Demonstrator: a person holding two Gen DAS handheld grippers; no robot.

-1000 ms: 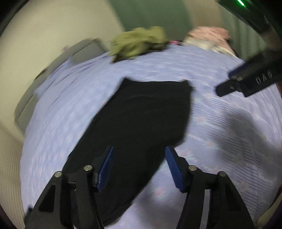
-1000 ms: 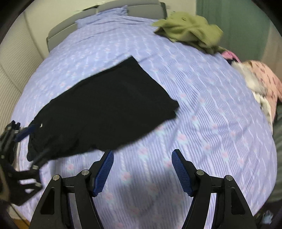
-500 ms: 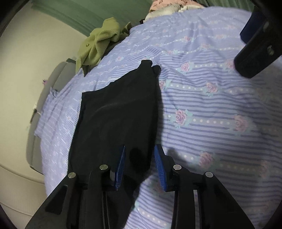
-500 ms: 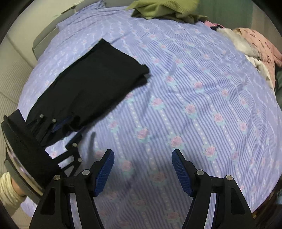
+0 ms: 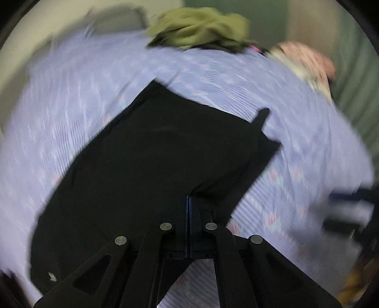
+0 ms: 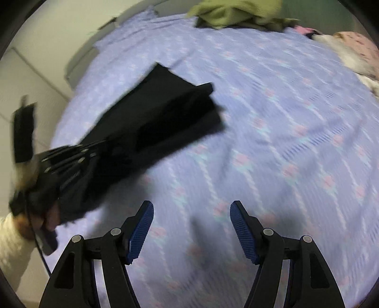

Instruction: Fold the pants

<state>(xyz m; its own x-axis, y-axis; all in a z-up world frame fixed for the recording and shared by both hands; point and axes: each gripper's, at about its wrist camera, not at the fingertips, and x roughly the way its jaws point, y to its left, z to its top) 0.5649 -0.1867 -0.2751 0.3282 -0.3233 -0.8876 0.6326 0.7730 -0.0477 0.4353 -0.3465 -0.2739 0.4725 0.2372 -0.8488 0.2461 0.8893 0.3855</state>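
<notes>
The black pants (image 5: 151, 154) lie on the lilac striped bedsheet (image 5: 71, 78). My left gripper (image 5: 189, 201) is shut on the near edge of the pants and lifts it off the bed. In the right wrist view the pants (image 6: 165, 111) hang from the left gripper (image 6: 71, 161) at the left, their far end still on the sheet. My right gripper (image 6: 191, 227) is open and empty above the bare sheet (image 6: 284, 142), to the right of the pants.
An olive green garment (image 5: 201, 28) lies at the far side of the bed, also in the right wrist view (image 6: 236, 11). Pink and white clothes (image 5: 305, 61) lie at the far right. A grey headboard (image 6: 80, 61) stands at the far left.
My left gripper has closed on the pants' near edge and lifted it. The right gripper stayed open and moved a little over the sheet.
</notes>
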